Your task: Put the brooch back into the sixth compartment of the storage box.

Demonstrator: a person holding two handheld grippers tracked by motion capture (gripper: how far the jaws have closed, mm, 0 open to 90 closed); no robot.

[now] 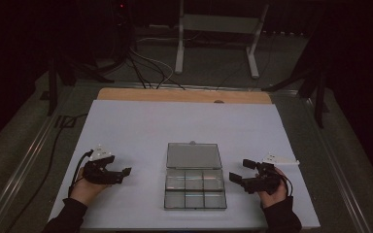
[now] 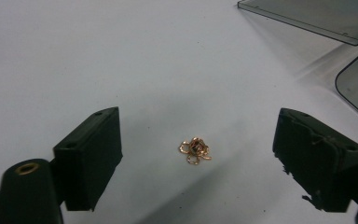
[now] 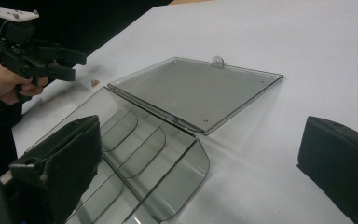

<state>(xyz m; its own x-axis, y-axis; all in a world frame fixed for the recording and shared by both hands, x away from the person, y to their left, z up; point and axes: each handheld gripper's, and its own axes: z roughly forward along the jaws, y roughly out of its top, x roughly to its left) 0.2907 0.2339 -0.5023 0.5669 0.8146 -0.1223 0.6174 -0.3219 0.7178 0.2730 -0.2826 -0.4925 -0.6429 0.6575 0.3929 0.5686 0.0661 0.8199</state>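
A small gold tangle of jewellery [image 2: 195, 150] lies on the white sheet, between the wide-apart jaws of my left gripper [image 2: 196, 133] and touching neither. In the right gripper view that gold piece [image 3: 94, 82] is a speck just past the left gripper [image 3: 77, 63]. A clear plastic compartment box [image 1: 194, 189] sits open at the sheet's middle, its lid [image 1: 194, 155] laid flat behind it. My left gripper [image 1: 125, 174] is left of the box and my right gripper [image 1: 238, 170] is right of it, both open and holding nothing. The right gripper [image 3: 203, 135] looks across the box's dividers [image 3: 135, 144] and lid [image 3: 196, 91].
The white sheet [image 1: 141, 126] covers a wooden table whose far edge [image 1: 184, 94] shows beyond it. Black cables [image 1: 145, 68] and a white stand [image 1: 218, 29] are on the floor behind. The lid's corner [image 2: 317, 14] lies at the upper right of the left gripper view.
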